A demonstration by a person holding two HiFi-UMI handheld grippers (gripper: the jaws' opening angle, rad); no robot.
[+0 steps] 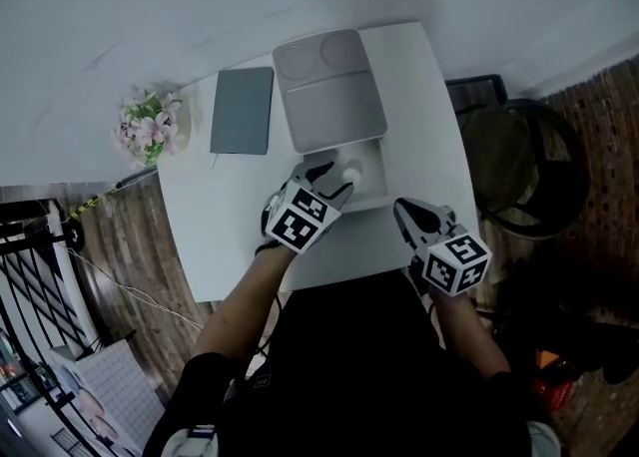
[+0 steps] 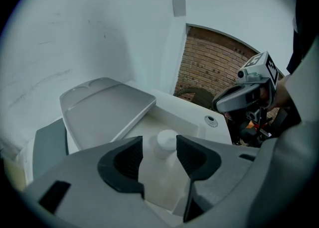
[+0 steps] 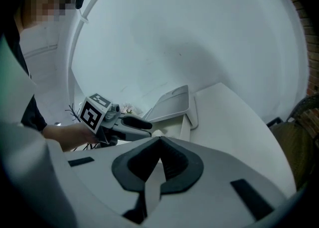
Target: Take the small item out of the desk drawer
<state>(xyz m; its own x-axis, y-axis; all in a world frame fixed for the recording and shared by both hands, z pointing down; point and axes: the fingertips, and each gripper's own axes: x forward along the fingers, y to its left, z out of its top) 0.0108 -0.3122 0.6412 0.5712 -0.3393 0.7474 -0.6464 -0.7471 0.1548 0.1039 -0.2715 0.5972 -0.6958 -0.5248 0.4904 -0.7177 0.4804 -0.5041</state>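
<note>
A small white round-topped item [image 1: 351, 175] [image 2: 165, 141] stands in the open white drawer [image 1: 375, 161] [image 2: 185, 116] set in the desk top. My left gripper [image 1: 334, 174] [image 2: 159, 155] hangs over the drawer, open. The item sits just past the tips, in line with the gap, and the pads do not touch it. My right gripper [image 1: 404, 211] [image 3: 158, 160] is shut with nothing in it, over the desk's front right part, to the right of the drawer. The left gripper [image 3: 142, 122] also shows in the right gripper view.
A grey lid [image 1: 329, 91] [image 2: 107, 107] [image 3: 174, 103] lies behind the drawer. A grey notebook [image 1: 243, 111] lies left of it, and a pot of pink flowers [image 1: 150, 128] stands at the desk's left corner. A dark round chair [image 1: 524, 166] is to the right of the desk.
</note>
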